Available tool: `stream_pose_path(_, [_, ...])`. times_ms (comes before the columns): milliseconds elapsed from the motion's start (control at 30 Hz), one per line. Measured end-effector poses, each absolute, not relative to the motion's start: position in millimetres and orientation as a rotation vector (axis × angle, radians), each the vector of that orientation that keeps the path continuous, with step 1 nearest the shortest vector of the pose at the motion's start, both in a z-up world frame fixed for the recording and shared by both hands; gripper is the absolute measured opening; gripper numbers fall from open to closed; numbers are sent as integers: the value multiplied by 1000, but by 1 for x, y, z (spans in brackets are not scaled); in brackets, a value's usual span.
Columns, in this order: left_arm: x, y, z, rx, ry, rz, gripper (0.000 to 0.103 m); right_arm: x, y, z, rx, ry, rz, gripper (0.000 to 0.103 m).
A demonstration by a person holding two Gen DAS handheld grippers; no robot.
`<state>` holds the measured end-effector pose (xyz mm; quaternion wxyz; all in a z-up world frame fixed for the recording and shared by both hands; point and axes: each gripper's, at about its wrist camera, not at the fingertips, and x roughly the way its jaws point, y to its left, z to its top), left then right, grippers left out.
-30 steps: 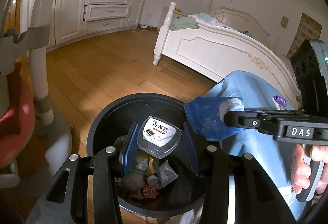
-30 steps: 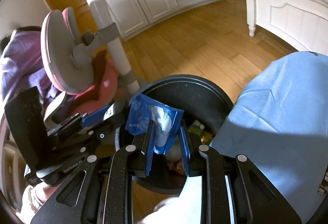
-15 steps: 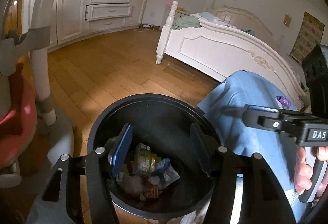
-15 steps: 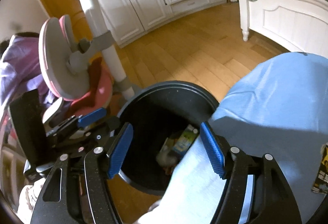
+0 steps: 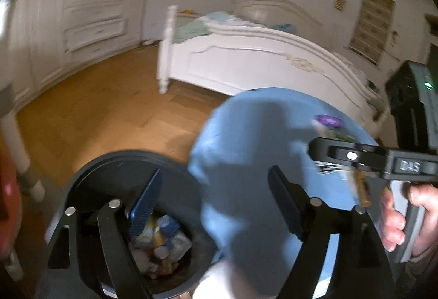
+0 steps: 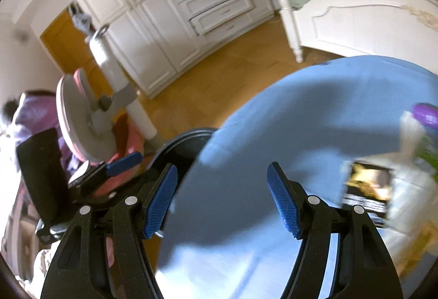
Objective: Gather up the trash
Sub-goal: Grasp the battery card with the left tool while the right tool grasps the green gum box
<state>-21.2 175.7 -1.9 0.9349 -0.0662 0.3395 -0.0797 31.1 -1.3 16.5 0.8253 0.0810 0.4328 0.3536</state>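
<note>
A black round trash bin (image 5: 90, 178) stands on the floor beside a table with a blue cloth (image 5: 246, 135); several wrappers and packets (image 5: 161, 238) lie in it. My left gripper (image 5: 216, 206) is open and empty, over the bin's right rim and the table edge. My right gripper (image 6: 221, 200) is open and empty above the blue cloth (image 6: 301, 113); the bin's rim (image 6: 178, 143) shows to its left. On the table lie a black-and-yellow packet (image 6: 366, 189) and a purple-capped item (image 6: 424, 113), also seen in the left wrist view (image 5: 328, 121).
A white bed (image 5: 260, 61) stands behind the table. A pink chair (image 6: 82, 118) and a white pole (image 6: 120, 85) stand left of the bin. White wardrobes (image 6: 164, 11) line the far wall. The floor is wood.
Both grippers opened and dropped their items, the white eye-drop box and the blue packet, into the bin. Both have since swung right, toward the blue table.
</note>
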Motion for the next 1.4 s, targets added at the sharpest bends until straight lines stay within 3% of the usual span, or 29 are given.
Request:
stream_pose_path(267, [8,88,3,-22,733,-336,79,46,-108,10,238,896,594,72])
stream_pose_path(500, [36,22,-13,42,823,-422,81,66,-175,-9,105,909,460,72])
stream_pose_path(1067, [78,-25,-50,115,972,-345,83,102,-152,-38,-252,926,561,72])
stream_pose_path(1233, [84,-30,-54,162,956,-303,81,112,-150,-44,-228,950,566,53])
stream_pose_path(1300, [87,-29,-53,186,940,-279,61,111,-154,-43,-192,955,571,47])
stream_pose_path(1367, [89,-25,-52,167,937,-292,61,112,-158,-42,-157,962,572,44])
stream_pose_path(1400, [89,-23,-51,163,936,-296,56,111,-161,-41,-135,966,573,42])
